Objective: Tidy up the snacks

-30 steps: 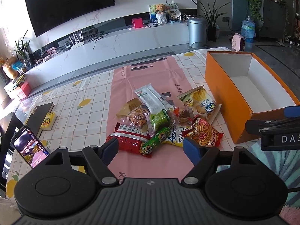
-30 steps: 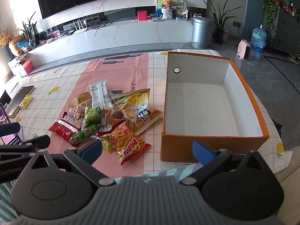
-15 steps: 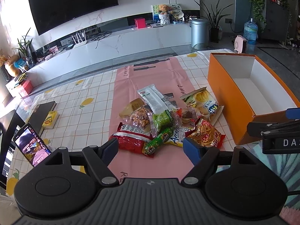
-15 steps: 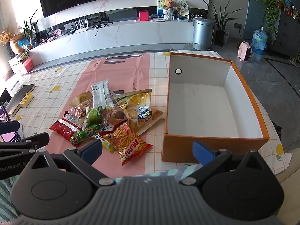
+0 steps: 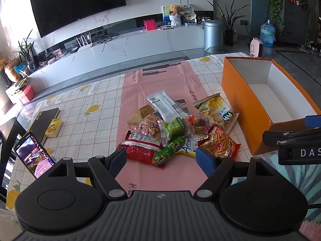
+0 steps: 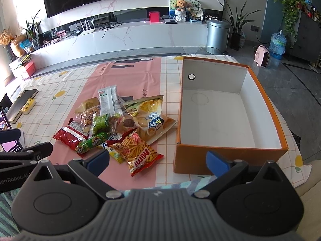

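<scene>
A pile of snack bags (image 5: 176,128) lies on the pink runner (image 5: 160,84), also seen in the right wrist view (image 6: 114,124). It includes a red bag (image 5: 140,150), a green tube pack (image 5: 170,150), an orange Mimi bag (image 6: 138,152) and a yellow chip bag (image 6: 152,116). An empty orange box (image 6: 226,156) with a white inside stands to the right of the pile (image 5: 240,92). My left gripper (image 5: 162,160) is open and empty, just before the pile. My right gripper (image 6: 158,160) is open and empty, before the box's near wall.
A phone (image 5: 34,156) leans at the left table edge, beside a dark book (image 5: 44,120) and a small yellow box (image 5: 53,127). The checked tablecloth (image 5: 80,108) covers the table. A TV bench, bin and plants stand beyond.
Both grippers have shifted slightly, so the pile and box sit a little differently in view. Nothing was grasped or moved on the table.
</scene>
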